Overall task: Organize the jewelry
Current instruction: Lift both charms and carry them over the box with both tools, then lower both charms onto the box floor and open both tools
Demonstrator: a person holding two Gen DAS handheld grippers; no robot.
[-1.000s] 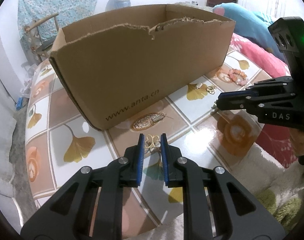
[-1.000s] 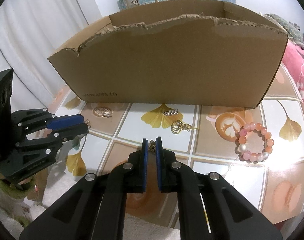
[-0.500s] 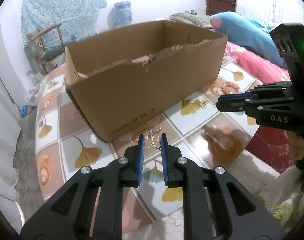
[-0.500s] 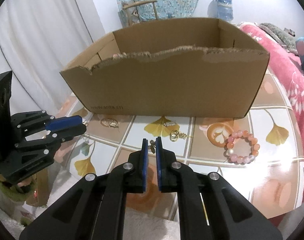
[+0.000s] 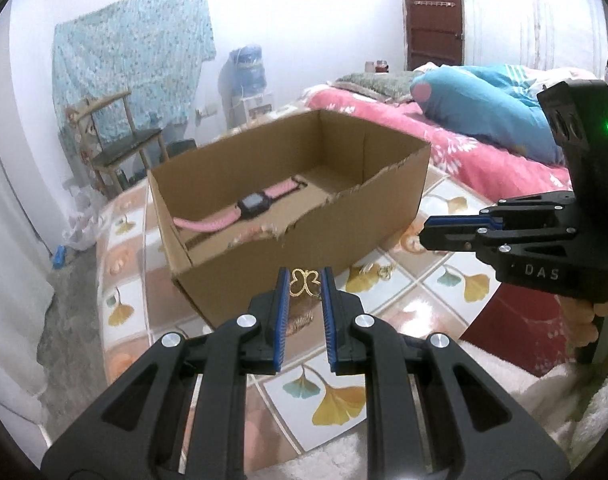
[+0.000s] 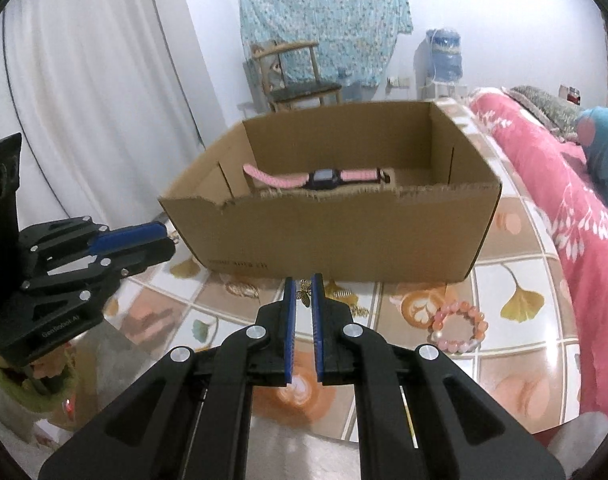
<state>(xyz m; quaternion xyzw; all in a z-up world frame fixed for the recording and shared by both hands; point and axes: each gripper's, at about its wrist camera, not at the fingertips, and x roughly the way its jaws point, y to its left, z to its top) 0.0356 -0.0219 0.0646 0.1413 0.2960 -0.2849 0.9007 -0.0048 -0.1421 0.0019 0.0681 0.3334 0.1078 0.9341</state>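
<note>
My left gripper (image 5: 304, 277) is shut on a gold butterfly ornament (image 5: 304, 285), held in the air in front of the cardboard box (image 5: 288, 258). My right gripper (image 6: 304, 285) is shut on a smaller gold butterfly piece (image 6: 304, 295), also raised before the box (image 6: 344, 236). Inside the box lies a pink-strapped watch (image 5: 252, 206) (image 6: 324, 178). Each gripper shows side-on in the other's view: the right gripper (image 5: 428, 233) at the right, the left gripper (image 6: 169, 236) at the left. A pink bead bracelet (image 6: 460, 326) rests on the tiled tabletop.
Small gold pieces (image 5: 374, 270) (image 6: 240, 289) (image 6: 346, 293) lie on the table (image 5: 336, 400) near the box's front wall, and an oval brooch (image 5: 300, 322) sits below my left fingers. A bed with a pink cover (image 6: 552, 184) runs along the right; a wooden chair (image 6: 300, 80) stands behind.
Both grippers have risen with their pieces still held. The views now look over the box's torn front wall, and the pink watch inside has come into sight.
</note>
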